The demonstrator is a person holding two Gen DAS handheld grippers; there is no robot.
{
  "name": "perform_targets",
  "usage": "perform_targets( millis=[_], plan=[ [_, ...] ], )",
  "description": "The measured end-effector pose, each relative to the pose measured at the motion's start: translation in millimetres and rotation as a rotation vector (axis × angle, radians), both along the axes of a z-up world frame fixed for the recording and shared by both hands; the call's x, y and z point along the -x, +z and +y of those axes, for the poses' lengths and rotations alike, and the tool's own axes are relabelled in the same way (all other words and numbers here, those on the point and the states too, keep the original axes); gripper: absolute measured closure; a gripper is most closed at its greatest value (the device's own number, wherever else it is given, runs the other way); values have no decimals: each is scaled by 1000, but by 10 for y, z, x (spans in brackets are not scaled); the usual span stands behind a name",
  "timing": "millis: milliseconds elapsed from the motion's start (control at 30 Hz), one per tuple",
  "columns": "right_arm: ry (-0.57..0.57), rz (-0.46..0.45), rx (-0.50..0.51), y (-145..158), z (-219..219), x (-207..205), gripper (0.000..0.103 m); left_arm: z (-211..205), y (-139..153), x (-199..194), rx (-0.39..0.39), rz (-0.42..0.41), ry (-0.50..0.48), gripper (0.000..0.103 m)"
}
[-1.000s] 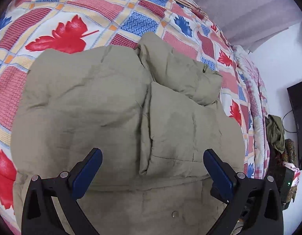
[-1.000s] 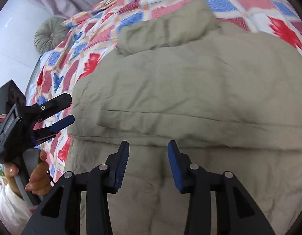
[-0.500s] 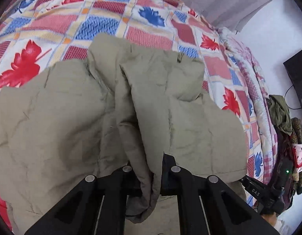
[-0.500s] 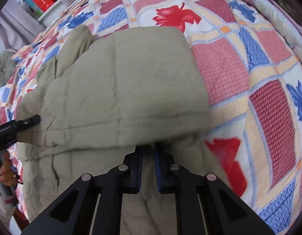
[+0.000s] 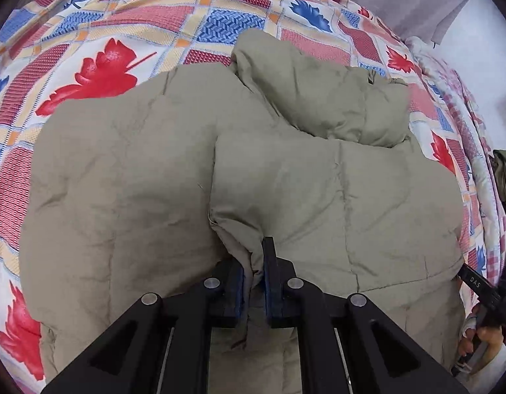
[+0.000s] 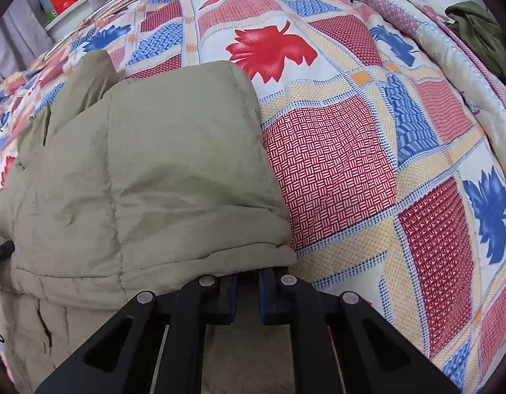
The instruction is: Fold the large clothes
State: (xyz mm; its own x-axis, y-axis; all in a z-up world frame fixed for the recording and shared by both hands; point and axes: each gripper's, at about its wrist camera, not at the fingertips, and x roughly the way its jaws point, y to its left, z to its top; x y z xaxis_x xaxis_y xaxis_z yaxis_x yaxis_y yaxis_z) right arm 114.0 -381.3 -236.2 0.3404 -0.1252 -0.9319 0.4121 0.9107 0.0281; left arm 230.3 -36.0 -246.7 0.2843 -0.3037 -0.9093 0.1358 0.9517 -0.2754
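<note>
Jacket (image 5: pixel 285 190) flap folded further over since before, left gripper (image 5: pixel 253 282) and right gripper (image 6: pixel 246 282) both clamping its fabric

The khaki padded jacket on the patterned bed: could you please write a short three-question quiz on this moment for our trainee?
1. True or false: the left gripper is shut on a fold of the khaki jacket.
2. Multiple choice: in the right wrist view, the bedspread beside the jacket shows A) plain grey cloth, B) red and blue leaves on checks, C) green stripes.
3. Fill in: the right gripper holds the jacket at its ____ nearest the camera.

Key: 1 true; 2 B; 3 edge.
</note>
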Motion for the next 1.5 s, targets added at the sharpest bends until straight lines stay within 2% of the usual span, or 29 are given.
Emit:
perform_targets(
  millis=[133,200,333,400,500,567,667,733,800,867,933,1067,1333,1500],
  plan=[
    [7,18,-32,79,16,34,95,104,184,-7,-31,-9,27,92],
    [24,40,-42,160,61,97,90,174,283,16,-65,-22,26,92],
    [86,68,-65,365,173,386,90,320,441,59,-106,-50,26,92],
    [89,48,-86,469,145,514,90,360,533,68,-88,-65,27,92],
    [27,-31,-73,643,-53,583,90,288,648,45,-58,-91,5,92],
    [-61,-75,-116,683,-305,471,90,136,693,-4,-37,-99,-26,92],
    [-169,-138,-252,670,-592,247,90,-144,671,-86,-43,-112,-70,92],
    [-151,-174,-326,636,-621,-1,90,-288,543,-119,-85,-118,-86,92],
    [-70,-166,-372,535,-518,-237,90,-361,339,-135,-162,-100,-86,92],
    [-11,-99,-347,335,-406,-387,90,-340,105,-133,-183,-58,-78,92],
    [2,-46,-313,109,-356,-446,90,-303,9,-95,-159,-69,-72,92],
    [-21,-64,-316,-139,-399,-430,90,-330,-65,-89,-160,-85,-92,92],
    [9,-57,-223,-138,-368,-479,90,-342,-66,-108,-172,-75,-86,92],
    [57,-11,-77,66,-236,-333,90,-217,172,-51,-184,-71,-59,92]
  ],
)
